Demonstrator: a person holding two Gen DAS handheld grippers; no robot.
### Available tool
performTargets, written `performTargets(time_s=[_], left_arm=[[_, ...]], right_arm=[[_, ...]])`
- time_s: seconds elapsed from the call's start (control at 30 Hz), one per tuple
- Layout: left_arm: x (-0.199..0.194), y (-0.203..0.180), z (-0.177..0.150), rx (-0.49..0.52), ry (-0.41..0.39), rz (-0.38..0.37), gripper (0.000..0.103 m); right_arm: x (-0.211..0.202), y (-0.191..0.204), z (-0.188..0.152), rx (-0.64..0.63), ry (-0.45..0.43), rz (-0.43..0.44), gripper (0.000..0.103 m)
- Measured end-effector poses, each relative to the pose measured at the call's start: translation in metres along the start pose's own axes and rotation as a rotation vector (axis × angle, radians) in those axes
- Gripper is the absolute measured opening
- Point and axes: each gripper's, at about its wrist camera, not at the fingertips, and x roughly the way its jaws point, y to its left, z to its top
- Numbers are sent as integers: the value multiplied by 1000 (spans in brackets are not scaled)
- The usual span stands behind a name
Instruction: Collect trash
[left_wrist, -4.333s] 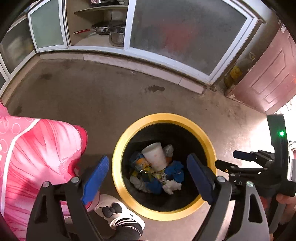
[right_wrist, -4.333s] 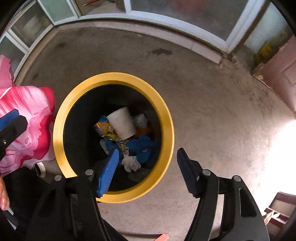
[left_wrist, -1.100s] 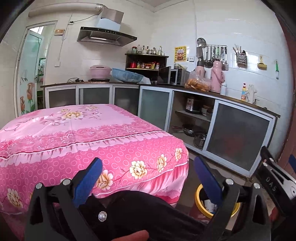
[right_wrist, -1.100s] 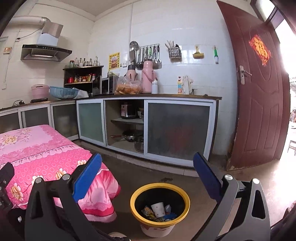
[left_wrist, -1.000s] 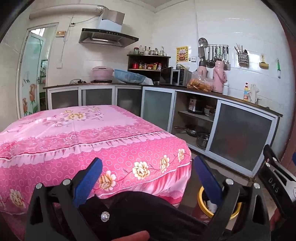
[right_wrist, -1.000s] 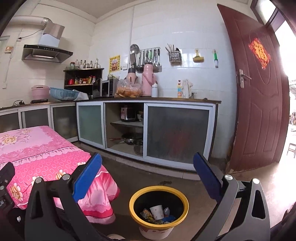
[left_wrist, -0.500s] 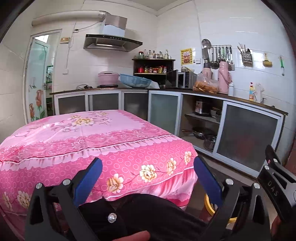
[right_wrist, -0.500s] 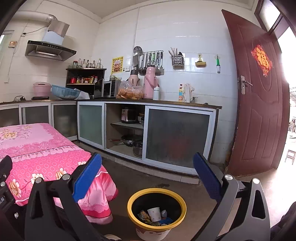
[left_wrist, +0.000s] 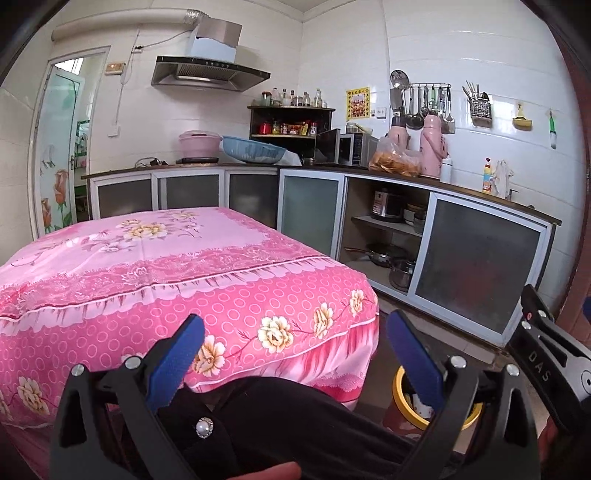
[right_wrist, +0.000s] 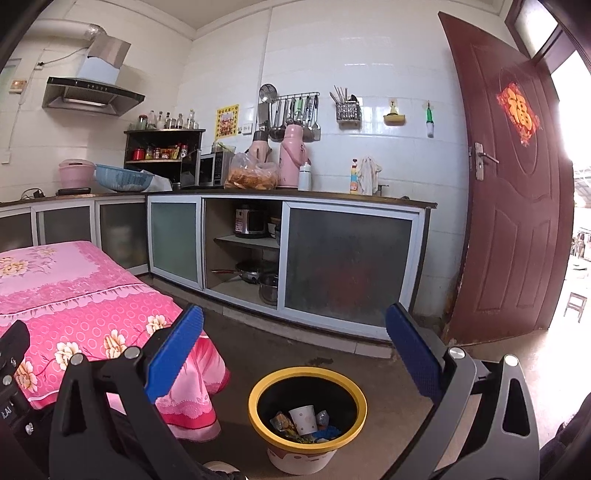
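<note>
Yellow-rimmed bin (right_wrist: 307, 417) sits at my 6 o'clock; both jaws released, empty. I scan the pink tabletop (left_wrist: 155, 266) slowly for leftovers.

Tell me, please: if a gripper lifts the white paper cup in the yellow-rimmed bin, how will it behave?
The paper cup looks thin-walled and empty, so it is probably very light and crushes easily. It leans on loose wrappers inside the bin, so it may shift when touched.

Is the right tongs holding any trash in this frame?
No, the right tongs are open and empty, with the trash bin on the floor beyond them.
</note>
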Motion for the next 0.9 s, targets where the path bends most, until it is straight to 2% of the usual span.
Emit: performTargets(time_s=[0.57,0.9], left_arm=[[11,-7,-5,22,42,-65,95],[13,-7,-5,22,46,-67,95]], right_arm=[[-2,-3,-2,5,-7,-18,95],[0,-4,-3,3,-4,-20,95]])
